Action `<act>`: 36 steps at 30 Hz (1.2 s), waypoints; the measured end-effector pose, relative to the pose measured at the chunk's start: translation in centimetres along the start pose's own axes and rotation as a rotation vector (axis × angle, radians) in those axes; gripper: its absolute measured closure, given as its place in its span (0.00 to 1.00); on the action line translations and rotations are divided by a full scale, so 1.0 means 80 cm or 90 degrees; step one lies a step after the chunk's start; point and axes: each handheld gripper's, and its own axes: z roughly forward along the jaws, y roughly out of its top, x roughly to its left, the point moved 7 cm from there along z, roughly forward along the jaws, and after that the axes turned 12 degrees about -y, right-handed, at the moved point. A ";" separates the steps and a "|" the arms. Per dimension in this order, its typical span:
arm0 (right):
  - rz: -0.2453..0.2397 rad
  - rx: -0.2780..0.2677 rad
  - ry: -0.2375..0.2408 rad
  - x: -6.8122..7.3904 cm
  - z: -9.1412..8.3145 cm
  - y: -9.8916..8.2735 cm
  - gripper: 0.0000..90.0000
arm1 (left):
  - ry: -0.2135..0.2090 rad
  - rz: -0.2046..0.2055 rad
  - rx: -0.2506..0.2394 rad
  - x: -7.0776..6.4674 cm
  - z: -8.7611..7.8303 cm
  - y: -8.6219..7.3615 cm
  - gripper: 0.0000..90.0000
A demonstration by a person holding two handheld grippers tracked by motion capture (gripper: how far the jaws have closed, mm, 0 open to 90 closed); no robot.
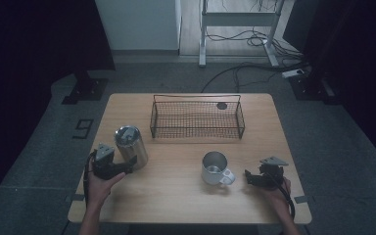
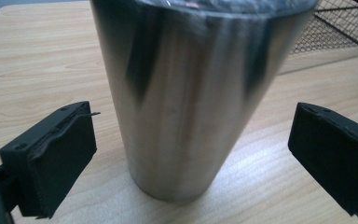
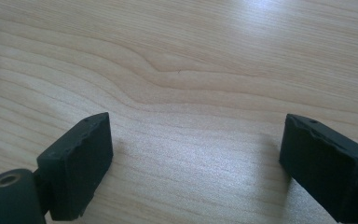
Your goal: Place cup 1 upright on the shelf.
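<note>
A tall steel tumbler stands upright on the left of the wooden table. My left gripper is open, its jaws on either side of the tumbler's lower body with a gap on each side. A steel mug with a white handle stands right of centre. Just right of that handle my right gripper rests low over bare wood, open, nothing between its jaws.
A black wire basket sits at the back middle of the table, with a corner of the basket showing beyond the tumbler. A small dark disc lies behind it. Cables run on the floor beyond the table.
</note>
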 end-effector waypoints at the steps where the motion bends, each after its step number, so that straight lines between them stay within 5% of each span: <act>1: 0.001 0.001 0.001 0.000 0.000 0.000 0.10 | -0.003 0.001 0.002 0.000 0.001 0.001 0.02; 36: 0.001 0.001 0.001 0.000 0.000 0.000 0.10 | -0.026 0.009 0.007 0.015 0.049 0.028 0.01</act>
